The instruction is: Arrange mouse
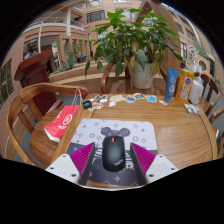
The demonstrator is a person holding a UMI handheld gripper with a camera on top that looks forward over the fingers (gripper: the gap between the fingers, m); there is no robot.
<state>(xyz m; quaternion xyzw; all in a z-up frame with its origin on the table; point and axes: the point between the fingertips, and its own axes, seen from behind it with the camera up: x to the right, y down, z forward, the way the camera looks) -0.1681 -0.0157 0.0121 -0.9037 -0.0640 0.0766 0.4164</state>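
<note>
Looks like cafe or lounge-type spot, maybe indoor atrium. Round wooden table (pixel 170 125) with wooden chairs (pixel 22 112) around it, big potted plant (pixel 137 45) at far edge. Bottles (pixel 172 82) and small clutter along table, red packet (pixel 61 122) at one side. Multi-storey building with balconies (pixel 60 22) behind, more wooden seating back there.

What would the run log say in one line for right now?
step: arrange mouse | hand-held gripper: open, fingers either side of black computer mouse | mouse: on grey patterned mouse mat | surface: round wooden table
</note>
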